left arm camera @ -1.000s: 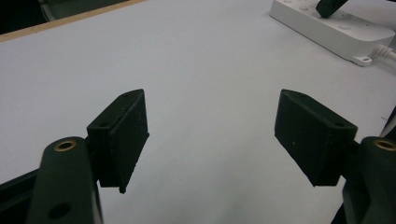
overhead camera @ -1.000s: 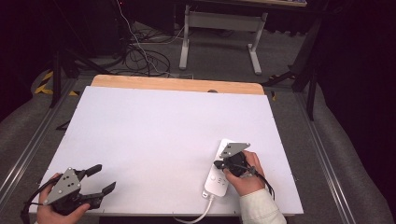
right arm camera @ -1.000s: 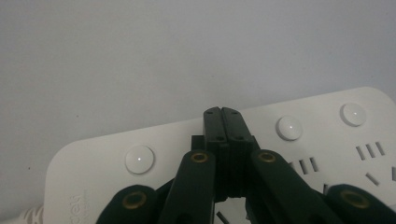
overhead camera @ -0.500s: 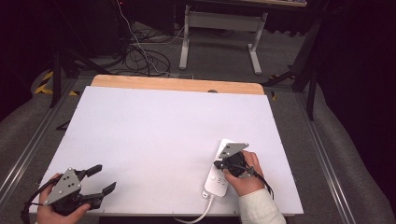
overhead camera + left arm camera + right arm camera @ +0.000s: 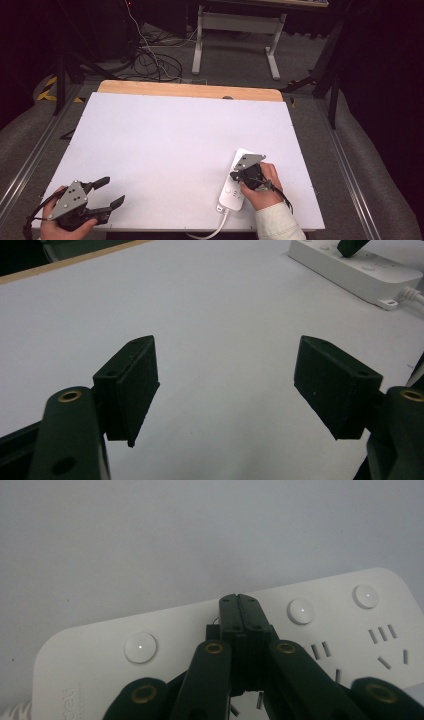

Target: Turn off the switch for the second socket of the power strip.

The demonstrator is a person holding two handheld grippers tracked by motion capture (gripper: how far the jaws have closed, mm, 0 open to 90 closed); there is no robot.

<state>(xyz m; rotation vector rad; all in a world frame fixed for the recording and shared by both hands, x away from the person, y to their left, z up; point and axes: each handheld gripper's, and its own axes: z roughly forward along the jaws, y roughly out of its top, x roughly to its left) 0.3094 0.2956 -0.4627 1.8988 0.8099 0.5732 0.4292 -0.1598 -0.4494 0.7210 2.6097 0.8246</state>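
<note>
A white power strip (image 5: 233, 186) lies flat on the white bench (image 5: 170, 150), at the near right, its length running from the near edge away and slightly to the right. Its white cable (image 5: 212, 232) leaves the near end and curves off over the near edge of the bench. In the right gripper view the strip's top face shows round white buttons (image 5: 140, 647) in a row, each with a small lit dot, and groups of narrow socket slots (image 5: 382, 635) beside them; faint grey lettering sits at the cable end.

The right gripper (image 5: 236, 175) is held by a hand (image 5: 260, 187) in a white sleeve, directly over the middle of the strip. Its jaws are pressed together with nothing between them, the tips pointing down at the strip's top face between two of the buttons; whether the tips touch the plastic cannot be told.

The left gripper (image 5: 110, 192) is at the near left corner of the bench, well apart from the strip, with its jaws spread wide and empty above bare bench surface.

A bare wooden strip (image 5: 190, 91) runs along the bench's far edge. Beyond it, on the floor, are tangled black cables (image 5: 155, 60) and a grey metal table frame (image 5: 235, 35).
</note>
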